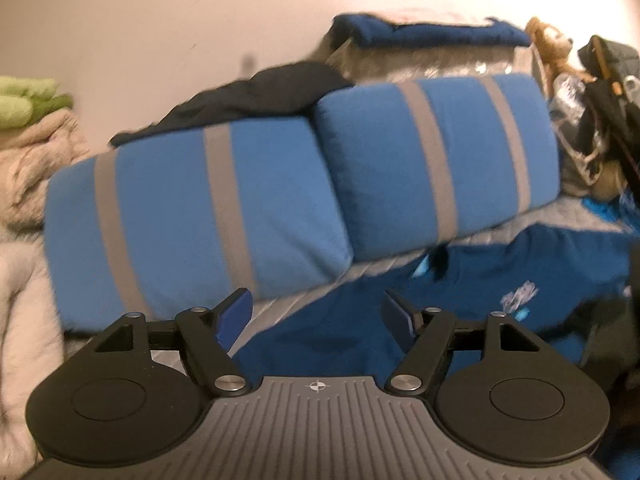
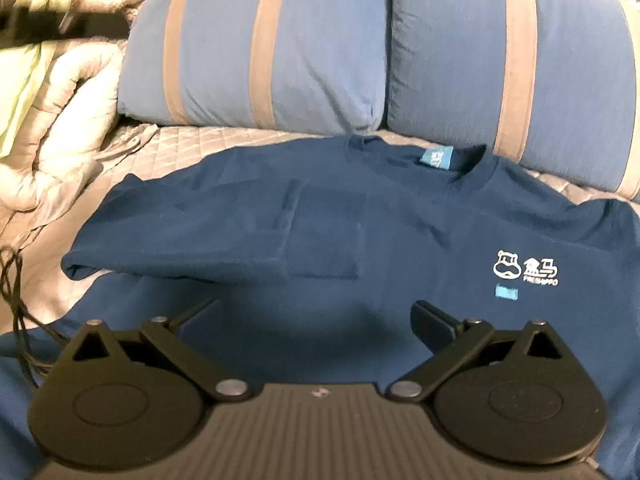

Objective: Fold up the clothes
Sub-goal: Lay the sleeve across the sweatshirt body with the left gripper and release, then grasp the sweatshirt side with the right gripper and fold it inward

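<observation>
A dark blue T-shirt (image 2: 400,220) with a white logo (image 2: 524,268) lies flat on the quilted bed, collar toward the pillows. Its left sleeve (image 2: 192,240) is folded in over the chest. My right gripper (image 2: 316,316) is open and empty, hovering over the shirt's lower middle. The shirt also shows in the left wrist view (image 1: 460,300), blurred, with its logo to the right. My left gripper (image 1: 316,312) is open and empty above the shirt's edge near the pillows.
Two blue pillows with grey stripes (image 2: 280,48) (image 1: 436,160) lean behind the shirt. A beige quilt (image 2: 60,120) is heaped at the left. A black cable (image 2: 16,300) lies at the left. Dark clothes (image 1: 260,96), a teddy bear (image 1: 552,48) and bags (image 1: 608,92) sit behind.
</observation>
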The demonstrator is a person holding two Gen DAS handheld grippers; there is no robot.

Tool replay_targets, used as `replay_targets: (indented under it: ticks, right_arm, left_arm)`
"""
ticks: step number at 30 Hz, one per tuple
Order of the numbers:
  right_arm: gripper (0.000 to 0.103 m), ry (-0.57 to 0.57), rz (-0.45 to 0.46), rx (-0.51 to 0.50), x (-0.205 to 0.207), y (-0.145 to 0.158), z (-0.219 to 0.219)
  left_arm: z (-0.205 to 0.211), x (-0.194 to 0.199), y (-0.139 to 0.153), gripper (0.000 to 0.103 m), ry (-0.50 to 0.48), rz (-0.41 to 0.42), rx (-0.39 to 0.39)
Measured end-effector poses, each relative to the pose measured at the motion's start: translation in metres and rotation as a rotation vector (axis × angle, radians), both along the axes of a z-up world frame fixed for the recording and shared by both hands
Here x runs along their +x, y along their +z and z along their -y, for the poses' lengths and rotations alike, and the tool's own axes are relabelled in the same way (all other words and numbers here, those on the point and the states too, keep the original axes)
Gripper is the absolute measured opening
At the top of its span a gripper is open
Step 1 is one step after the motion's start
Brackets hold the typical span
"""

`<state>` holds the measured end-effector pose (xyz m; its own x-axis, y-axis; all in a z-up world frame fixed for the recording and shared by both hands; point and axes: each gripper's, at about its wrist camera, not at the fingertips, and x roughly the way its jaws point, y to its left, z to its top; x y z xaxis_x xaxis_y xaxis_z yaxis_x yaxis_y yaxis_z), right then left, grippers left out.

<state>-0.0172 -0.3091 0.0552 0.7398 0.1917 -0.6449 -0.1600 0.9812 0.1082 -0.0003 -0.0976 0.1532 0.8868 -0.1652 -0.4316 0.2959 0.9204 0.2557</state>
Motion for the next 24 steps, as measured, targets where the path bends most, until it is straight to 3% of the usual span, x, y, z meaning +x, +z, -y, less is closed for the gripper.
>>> replay_targets:
  ticks: [5, 11, 17, 19, 24]
  right_arm:
    - [0.103, 0.048, 0.050, -0.064, -0.003, 0.005, -0.006]
    - [0.095, 0.274, 0.064, -0.273, 0.000, 0.008, -0.024]
    - [0.084, 0.466, 0.125, -0.515, 0.013, 0.009, -0.042]
    - [0.078, 0.520, 0.121, -0.553, 0.020, 0.005, -0.046]
    - [0.074, 0.629, 0.126, -0.584, 0.036, -0.003, -0.062]
  left_arm:
    - [-0.036, -0.012, -0.022, 0.071, 0.053, -0.061, -0.004]
    - [-0.066, -0.020, -0.045, 0.071, 0.100, -0.122, 0.045]
    - [-0.079, -0.024, -0.056, 0.071, 0.112, -0.148, 0.030]
    - [-0.080, -0.026, -0.059, 0.071, 0.111, -0.144, 0.032]
    - [-0.086, -0.032, -0.065, 0.071, 0.121, -0.110, 0.027]
